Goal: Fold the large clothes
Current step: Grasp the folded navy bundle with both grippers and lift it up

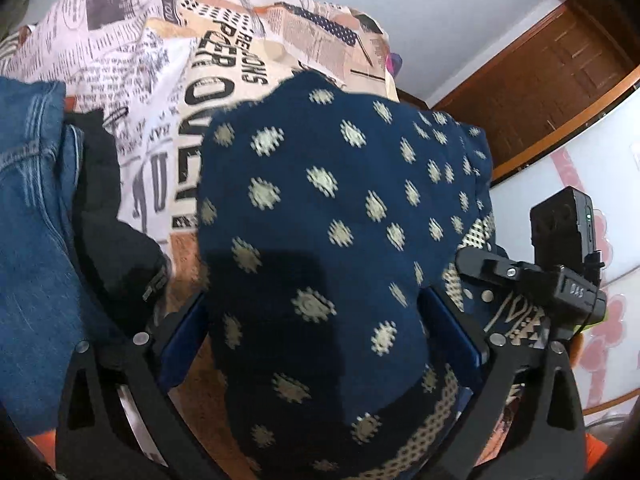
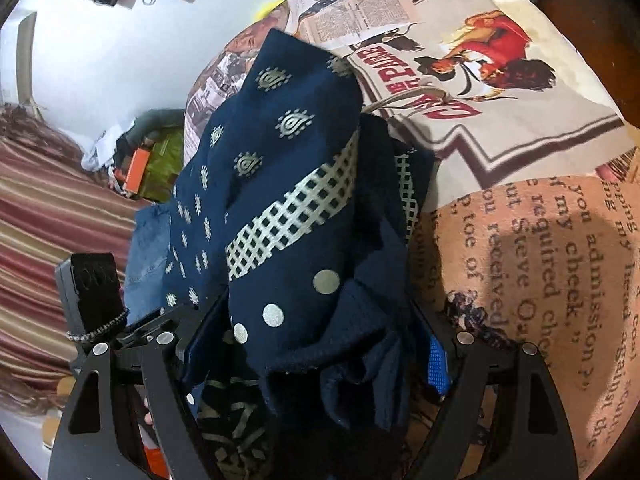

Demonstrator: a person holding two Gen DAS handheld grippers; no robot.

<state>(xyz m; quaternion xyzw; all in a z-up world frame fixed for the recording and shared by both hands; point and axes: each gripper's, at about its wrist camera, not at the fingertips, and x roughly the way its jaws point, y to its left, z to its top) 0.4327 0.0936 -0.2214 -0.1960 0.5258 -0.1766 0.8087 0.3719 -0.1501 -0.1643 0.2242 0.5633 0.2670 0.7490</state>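
Observation:
A folded navy garment (image 1: 320, 168) with cream dot motifs and a checked cream band lies bunched on a bed cover printed like newspaper (image 1: 160, 60). My left gripper (image 1: 316, 300) straddles the near end of the bundle. Its jaws stand very wide and the cloth sits between the blue pads (image 1: 448, 320) without being squeezed. In the right wrist view the same navy garment (image 2: 280, 140) fills the space between the fingers of my right gripper (image 2: 320, 304), bunched in folds against the pads (image 2: 438, 360), resting on the bed cover (image 2: 500, 220).
Blue jeans (image 1: 32, 200) and a black garment (image 1: 104, 200) lie left of the bundle. A wooden door (image 1: 540, 72) and a white panel with pink flowers (image 1: 580, 200) stand to the right. Striped fabric (image 2: 48, 220), an orange box (image 2: 136, 172) and pale denim (image 2: 148, 240) lie left of the right gripper.

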